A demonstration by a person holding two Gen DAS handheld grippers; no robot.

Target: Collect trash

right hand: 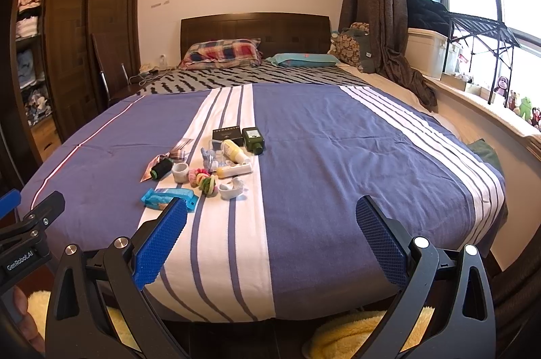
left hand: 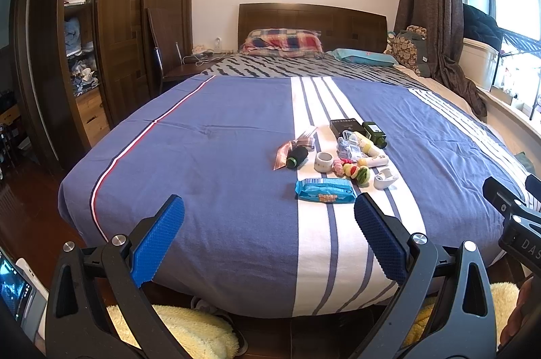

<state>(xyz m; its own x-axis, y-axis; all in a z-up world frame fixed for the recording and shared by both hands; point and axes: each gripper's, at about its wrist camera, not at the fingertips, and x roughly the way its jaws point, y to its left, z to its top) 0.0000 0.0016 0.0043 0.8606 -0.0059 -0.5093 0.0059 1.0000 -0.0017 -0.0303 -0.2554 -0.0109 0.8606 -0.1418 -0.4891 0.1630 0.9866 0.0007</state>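
A cluster of small items lies on the blue and white striped bedspread. It holds a blue snack packet, a white tape roll, a black spool, a shiny wrapper, a dark green bottle, a black box, yellow tubes and colourful hair ties. My left gripper is open and empty, near the bed's foot. My right gripper is open and empty, beside it.
A dark wood wardrobe with open shelves stands at the left. Pillows lie by the headboard. A brown curtain and window sill with toys are at the right. Yellow fluffy slippers lie on the floor below me.
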